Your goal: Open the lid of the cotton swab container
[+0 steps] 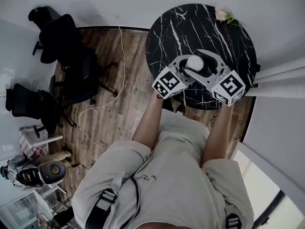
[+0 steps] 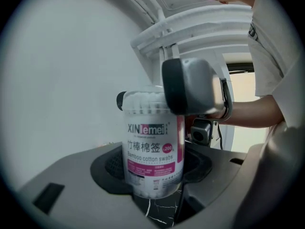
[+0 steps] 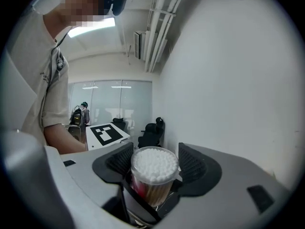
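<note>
The cotton swab container [image 1: 194, 62] is a clear tub with a pink and white label [image 2: 152, 149], standing just above the black marble table [image 1: 190, 23]. My left gripper [image 1: 187, 67] comes in from the left, and its dark pads [image 2: 110, 165] press on the lower body. From the right, my right gripper [image 1: 202, 66] closes round the top. One of its grey fingers [image 2: 193, 87] covers the lid's right side. In the right gripper view the white swab heads [image 3: 154, 166] show through the clear lid, which sits between the pads [image 3: 193, 162].
Pink flowers [image 1: 221, 15] lie at the table's far edge. Black office chairs [image 1: 71, 66] and a white cable [image 1: 119, 80] are on the wood floor to the left. A white wall stands close behind the table. A person [image 3: 83, 111] stands far off.
</note>
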The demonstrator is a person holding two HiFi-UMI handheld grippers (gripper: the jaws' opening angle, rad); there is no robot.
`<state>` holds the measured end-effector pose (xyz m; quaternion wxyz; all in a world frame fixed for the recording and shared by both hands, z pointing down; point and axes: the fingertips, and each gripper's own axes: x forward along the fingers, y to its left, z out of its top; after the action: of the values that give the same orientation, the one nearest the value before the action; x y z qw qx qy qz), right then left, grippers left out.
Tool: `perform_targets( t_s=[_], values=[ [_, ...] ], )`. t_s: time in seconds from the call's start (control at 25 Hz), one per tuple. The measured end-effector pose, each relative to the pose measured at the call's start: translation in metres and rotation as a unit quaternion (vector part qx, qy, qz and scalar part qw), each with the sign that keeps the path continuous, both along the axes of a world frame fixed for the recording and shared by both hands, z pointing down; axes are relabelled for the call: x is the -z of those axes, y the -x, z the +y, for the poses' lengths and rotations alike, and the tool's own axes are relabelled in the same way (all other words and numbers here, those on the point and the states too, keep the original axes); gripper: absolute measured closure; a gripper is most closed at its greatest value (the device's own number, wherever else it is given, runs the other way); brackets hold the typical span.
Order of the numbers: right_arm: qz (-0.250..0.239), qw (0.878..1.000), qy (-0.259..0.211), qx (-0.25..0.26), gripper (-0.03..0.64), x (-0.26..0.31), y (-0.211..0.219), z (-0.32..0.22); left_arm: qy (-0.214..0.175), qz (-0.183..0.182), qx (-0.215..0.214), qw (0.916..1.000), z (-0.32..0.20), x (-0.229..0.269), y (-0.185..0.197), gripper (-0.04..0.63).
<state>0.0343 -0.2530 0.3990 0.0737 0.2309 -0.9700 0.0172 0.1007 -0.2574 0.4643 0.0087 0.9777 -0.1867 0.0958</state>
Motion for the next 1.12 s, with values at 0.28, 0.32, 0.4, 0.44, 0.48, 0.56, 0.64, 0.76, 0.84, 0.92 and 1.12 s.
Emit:
perform_targets(
  t_s=[0.28,0.32,0.4,0.44,0.48,0.56,0.64,0.76,0.84,0.92,1.12],
  values=[
    [0.01,1.0,0.019,-0.002,0.328,-0.003,0.002,-0.003,0.003,0.01,0.003,0.9999,0.0,0.0,0.001,0.342],
    [0.011,1.0,0.024,-0.003,0.328,-0.003,0.003,-0.003,0.004,0.013,0.003,0.9999,0.0,0.0,0.002,0.342],
    [0.014,0.999,0.033,-0.001,0.328,-0.004,0.005,-0.003,0.004,0.018,0.005,0.9998,0.0,0.0,0.003,0.342],
    [0.006,0.999,0.041,0.003,0.328,-0.003,0.006,-0.003,0.004,0.021,0.006,0.9997,0.0,0.0,0.004,0.344],
    [-0.013,0.998,0.055,0.011,0.328,-0.001,0.007,-0.002,0.002,0.023,0.008,0.9997,0.0,0.0,0.005,0.344],
    [-0.06,0.995,0.082,0.025,0.328,0.006,0.01,-0.001,0.0,0.024,0.009,0.9997,0.001,0.0,0.005,0.344],
    [-0.072,0.993,0.091,0.024,0.328,0.007,0.01,-0.002,0.002,0.02,0.01,0.9997,0.001,-0.001,0.006,0.344],
    [-0.08,0.992,0.093,0.02,0.327,0.007,0.008,-0.004,0.003,0.018,0.012,0.9998,0.0,-0.001,0.007,0.344],
    [-0.074,0.994,0.079,0.017,0.327,0.007,0.008,-0.005,0.002,0.017,0.012,0.9998,-0.001,-0.001,0.008,0.344],
    [-0.058,0.996,0.06,0.011,0.327,0.006,0.009,-0.004,0.002,0.016,0.013,0.9998,0.0,-0.003,0.009,0.344],
    [-0.055,0.997,0.045,0.01,0.327,0.01,0.008,-0.003,0.0,0.012,0.014,0.9998,0.0,-0.004,0.01,0.344]
  ],
)
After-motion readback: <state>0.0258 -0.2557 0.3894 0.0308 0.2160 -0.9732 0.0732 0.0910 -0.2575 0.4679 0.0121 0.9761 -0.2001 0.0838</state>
